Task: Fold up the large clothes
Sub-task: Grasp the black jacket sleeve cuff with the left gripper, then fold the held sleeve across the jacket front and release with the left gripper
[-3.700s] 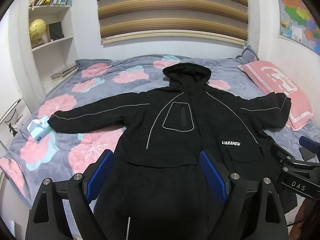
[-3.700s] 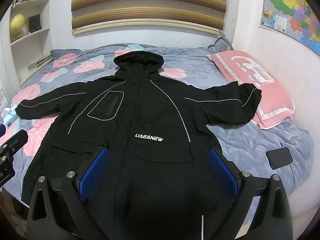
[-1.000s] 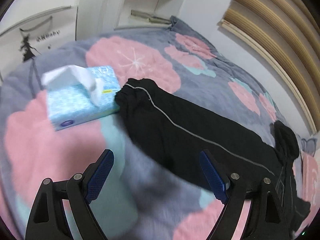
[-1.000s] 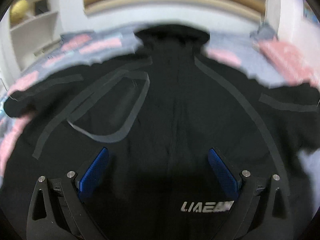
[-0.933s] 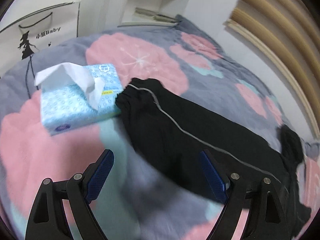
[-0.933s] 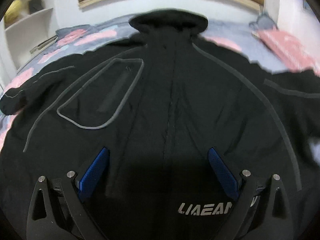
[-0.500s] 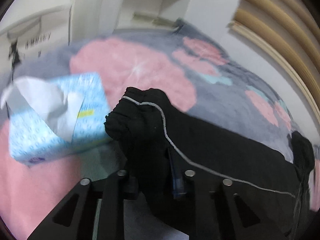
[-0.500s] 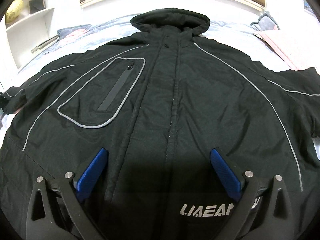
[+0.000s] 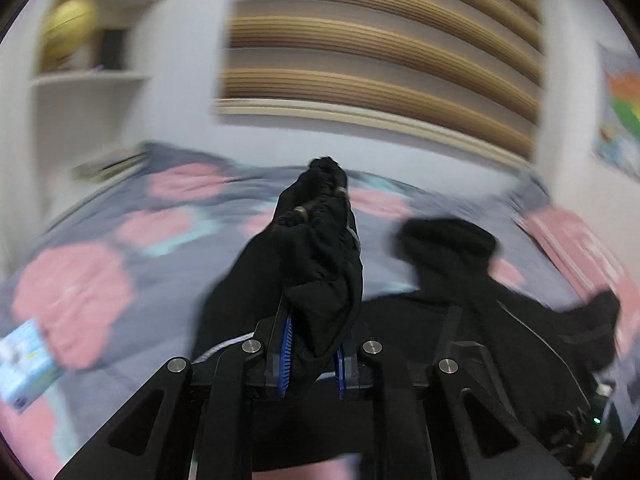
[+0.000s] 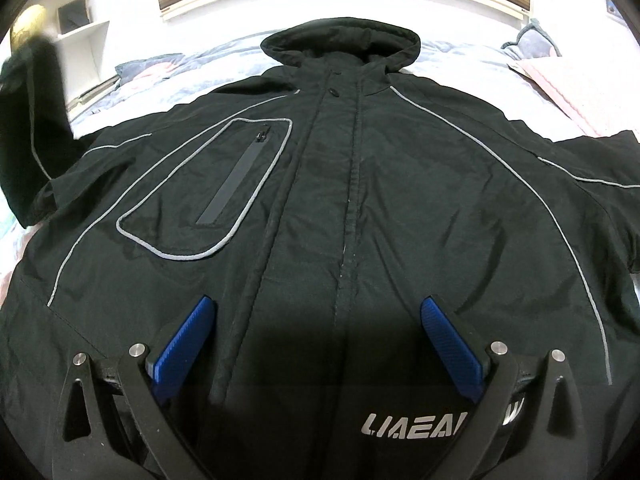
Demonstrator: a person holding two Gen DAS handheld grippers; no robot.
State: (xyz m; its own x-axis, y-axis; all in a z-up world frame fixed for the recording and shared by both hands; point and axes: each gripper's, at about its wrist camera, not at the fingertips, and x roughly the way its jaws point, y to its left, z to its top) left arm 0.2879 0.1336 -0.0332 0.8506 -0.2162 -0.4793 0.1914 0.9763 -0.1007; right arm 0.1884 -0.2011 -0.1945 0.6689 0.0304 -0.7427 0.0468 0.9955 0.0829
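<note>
A: Black padded cloth fills both views. The jacket [image 10: 344,208] lies face up on the flowered bedspread [image 9: 120,248], hood [image 10: 340,46] toward the window blind [image 9: 380,60], front closed, lettering near the hem.

B: And which step is the person on?

A: The first fold, by the look of it: bringing a sleeve in. The left gripper [image 9: 312,356] has just been closing, and its blue pads now pinch the cuff end of the left sleeve [image 9: 316,240], which bunches up and stands above the jaws, lifted clear of the bed. In the right wrist view that same sleeve rises as a dark blur at the left edge.

B: The right gripper?

A: The right gripper [image 10: 318,340] hangs over the lower chest, jaws spread wide, nothing between them. Whether its tips touch the cloth cannot be told. It seems placed to steady the body while the sleeve comes across.

B: So what does the next move call for?

A: Probably carrying the cuff over the chest pocket [image 10: 216,196] and laying the sleeve flat across the front, without dragging the shoulder along. The cloth is slippery and thick, so the pinch must hold till the sleeve is down. The tissue box [image 9: 24,364] sits near the bed's left edge, well clear of that path. The other sleeve [image 10: 592,168] is not yet folded.
</note>
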